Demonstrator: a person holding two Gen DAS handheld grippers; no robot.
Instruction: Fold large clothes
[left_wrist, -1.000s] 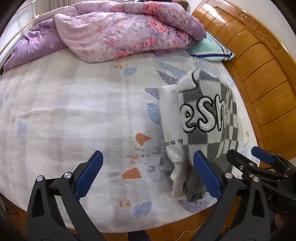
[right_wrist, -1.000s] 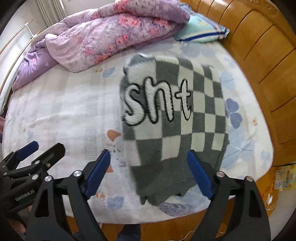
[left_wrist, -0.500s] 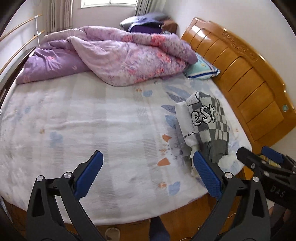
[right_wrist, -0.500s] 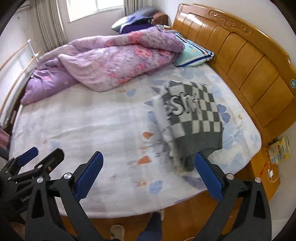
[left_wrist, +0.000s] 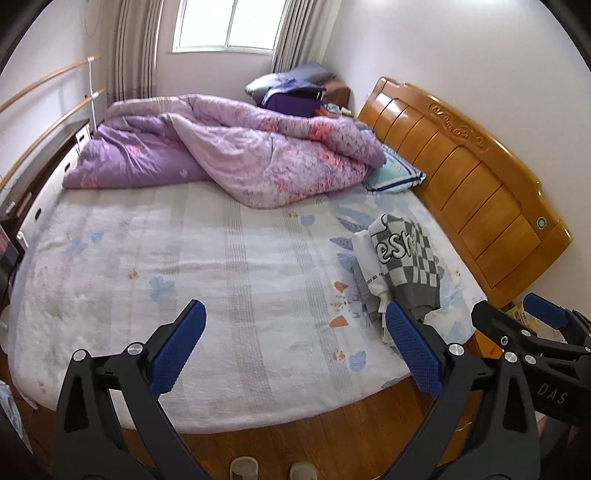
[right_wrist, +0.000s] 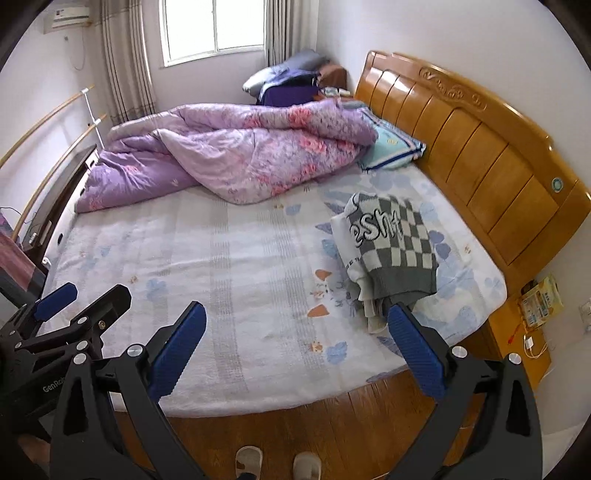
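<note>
A folded grey-and-white checkered sweater (left_wrist: 406, 258) with white lettering lies on top of other folded pale clothes at the right side of the bed, near the headboard. It also shows in the right wrist view (right_wrist: 391, 243). My left gripper (left_wrist: 293, 341) is open and empty, held well back over the bed's front edge. My right gripper (right_wrist: 295, 341) is open and empty, also back from the bed. The right gripper shows at the right of the left wrist view (left_wrist: 517, 321), and the left gripper shows at the left of the right wrist view (right_wrist: 81, 299).
A crumpled purple floral duvet (right_wrist: 236, 155) covers the far part of the bed (right_wrist: 221, 258). A teal pillow (right_wrist: 395, 147) lies by the wooden headboard (right_wrist: 480, 147). A nightstand (right_wrist: 517, 339) stands at the right. Slippers (right_wrist: 277, 461) show on the wooden floor.
Both grippers have pulled back and up from the bed. The sweater pile now looks small and far off; the whole room has come into view.
</note>
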